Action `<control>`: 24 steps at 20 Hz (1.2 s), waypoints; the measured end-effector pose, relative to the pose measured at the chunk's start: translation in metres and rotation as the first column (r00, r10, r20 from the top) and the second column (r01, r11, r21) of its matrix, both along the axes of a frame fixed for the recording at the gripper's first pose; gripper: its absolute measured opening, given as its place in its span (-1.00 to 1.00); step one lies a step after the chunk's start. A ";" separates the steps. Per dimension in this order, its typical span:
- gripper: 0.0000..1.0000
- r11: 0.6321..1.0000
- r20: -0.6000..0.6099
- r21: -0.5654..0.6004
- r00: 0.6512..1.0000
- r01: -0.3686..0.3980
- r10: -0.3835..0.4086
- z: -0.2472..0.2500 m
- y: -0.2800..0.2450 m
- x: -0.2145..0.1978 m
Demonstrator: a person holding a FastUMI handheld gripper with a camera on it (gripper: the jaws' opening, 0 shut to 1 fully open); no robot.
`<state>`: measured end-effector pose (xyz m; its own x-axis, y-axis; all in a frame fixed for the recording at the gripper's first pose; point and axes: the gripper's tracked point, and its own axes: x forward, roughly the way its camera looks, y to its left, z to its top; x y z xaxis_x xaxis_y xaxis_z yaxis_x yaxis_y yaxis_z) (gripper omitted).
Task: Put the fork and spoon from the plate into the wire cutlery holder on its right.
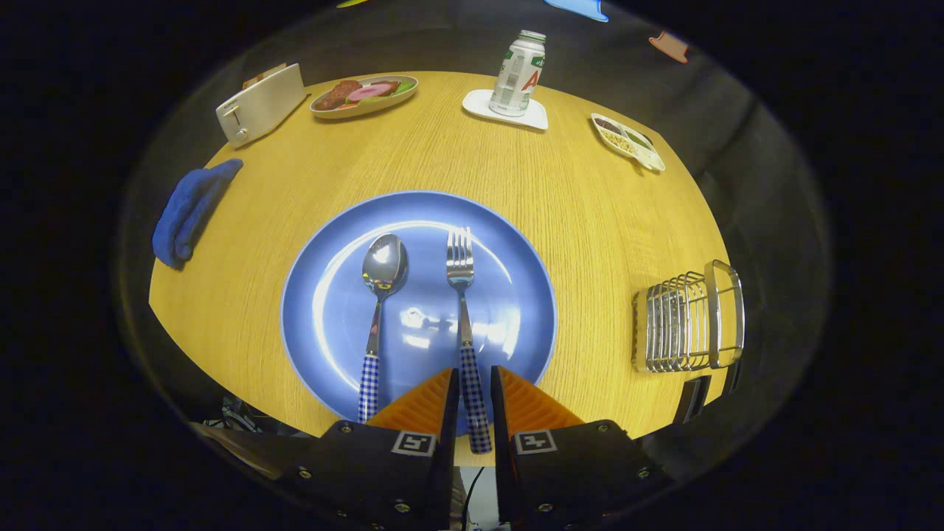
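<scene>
Tongs (474, 391) held low over the near rim of the plate (324, 310), pointing forward, nearly closed around the fork (463, 310) handle; contact impossible to tell. Spoon (380, 295) beside it on the plate. Wire cutlery holder (686, 321) rightward on the counter (575, 192).

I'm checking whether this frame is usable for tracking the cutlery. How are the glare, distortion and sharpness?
In the gripper view, overhead light throws bright glare on the blue plate and glints off the spoon and fork; fisheye distortion bows the table edge and squeezes the wire cutlery holder; the cutlery is sharp; the gripper has its fingers closely flanking the fork handle, contact unclear.
</scene>
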<state>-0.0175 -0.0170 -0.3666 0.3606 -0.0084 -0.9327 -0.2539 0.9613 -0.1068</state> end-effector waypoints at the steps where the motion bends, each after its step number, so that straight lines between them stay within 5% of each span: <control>1: -0.51 1.000 -0.008 -0.002 1.000 0.000 0.000 -0.004 0.000 -0.001; 4: -0.57 1.000 -0.051 0.018 0.999 -0.018 0.018 -0.006 0.005 -0.002; 6: -0.93 0.999 -0.083 0.033 0.996 0.010 -0.007 -0.010 0.005 -0.003; 15: -0.98 0.993 -0.159 0.108 0.985 -0.053 0.070 0.028 -0.004 0.005; 24: -0.98 0.984 -0.218 0.033 0.959 -0.176 0.179 0.075 -0.063 -0.017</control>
<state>-0.0340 -0.0798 -0.2917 0.1418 0.0497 -0.9886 -0.4367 0.8994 -0.0174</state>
